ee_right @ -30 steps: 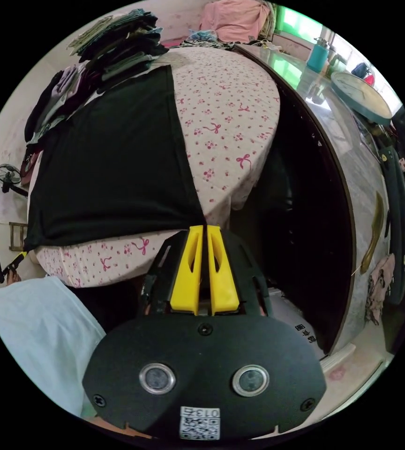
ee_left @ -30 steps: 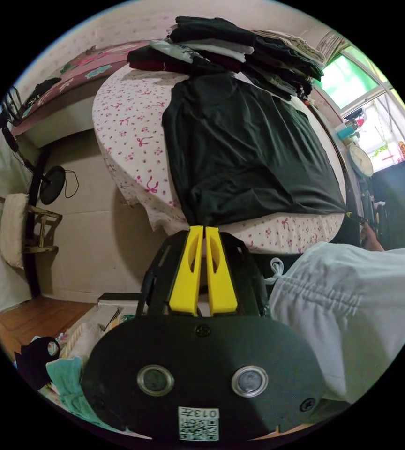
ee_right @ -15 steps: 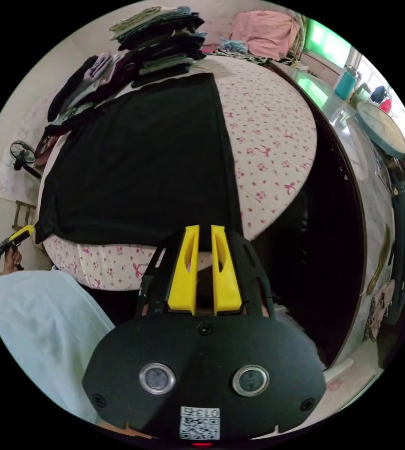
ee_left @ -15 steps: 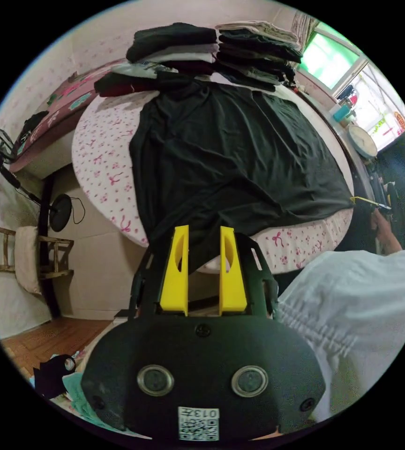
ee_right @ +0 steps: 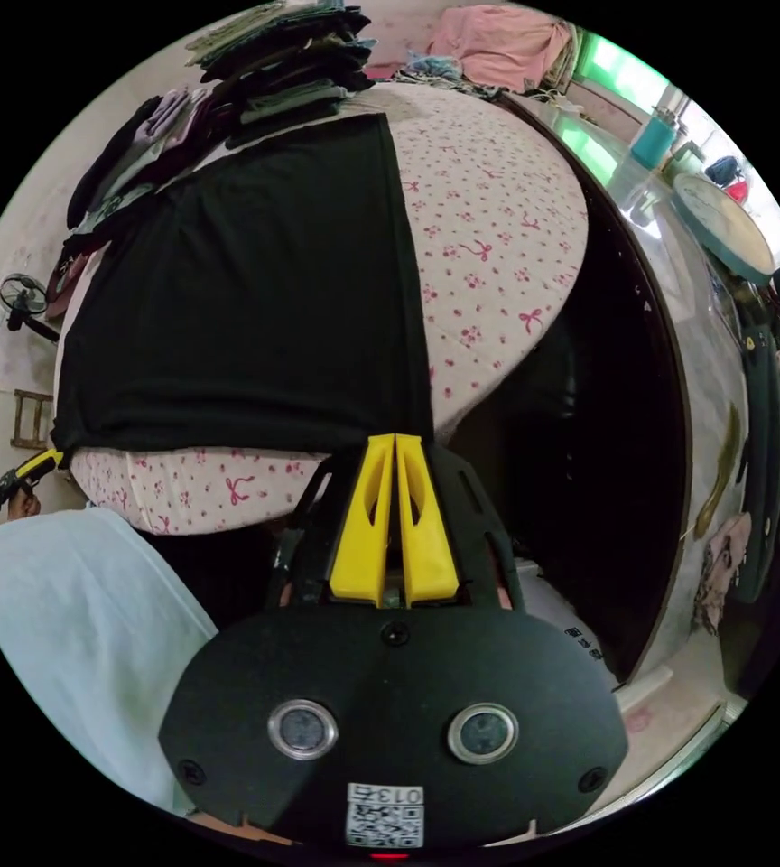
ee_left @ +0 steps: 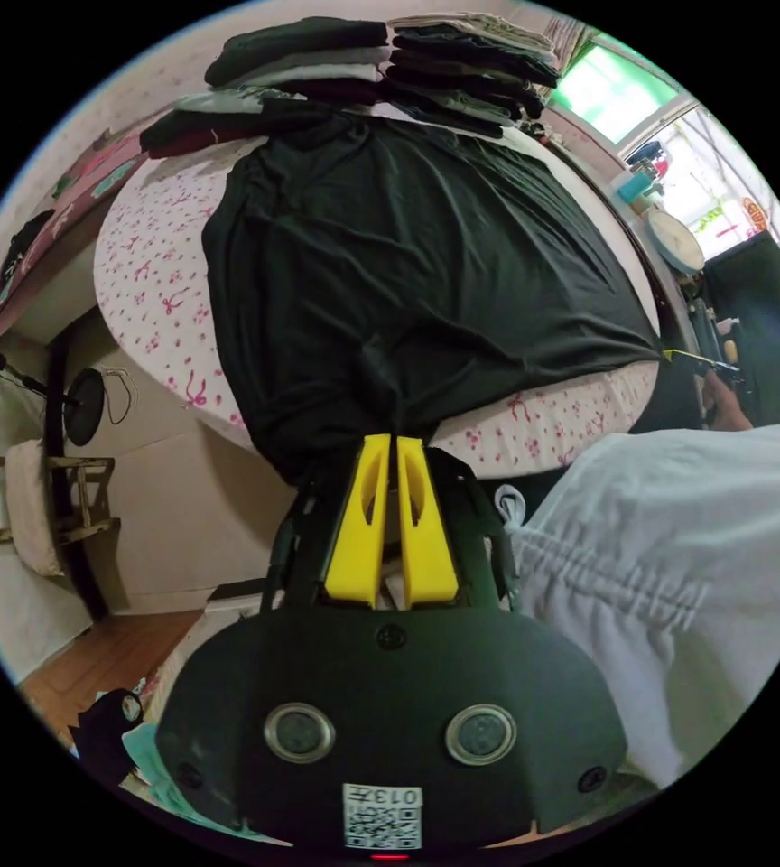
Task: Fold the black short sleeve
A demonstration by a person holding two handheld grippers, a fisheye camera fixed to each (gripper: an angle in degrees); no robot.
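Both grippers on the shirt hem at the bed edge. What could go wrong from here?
1. The left gripper pinches a bunched wad of the shirt, with wrinkles fanning out from it; a fold made now would likely lock those creases in.
2. The shirt's far end lies against the stacks of folded clothes; pulling or flipping it may drag them over.
3. The right gripper holds only a corner at the bed edge, so it may slip.

Black shirt [ee_left: 417, 253], pink-bowed white sheet [ee_right: 489, 235], yellow fingers [ee_left: 426, 515]
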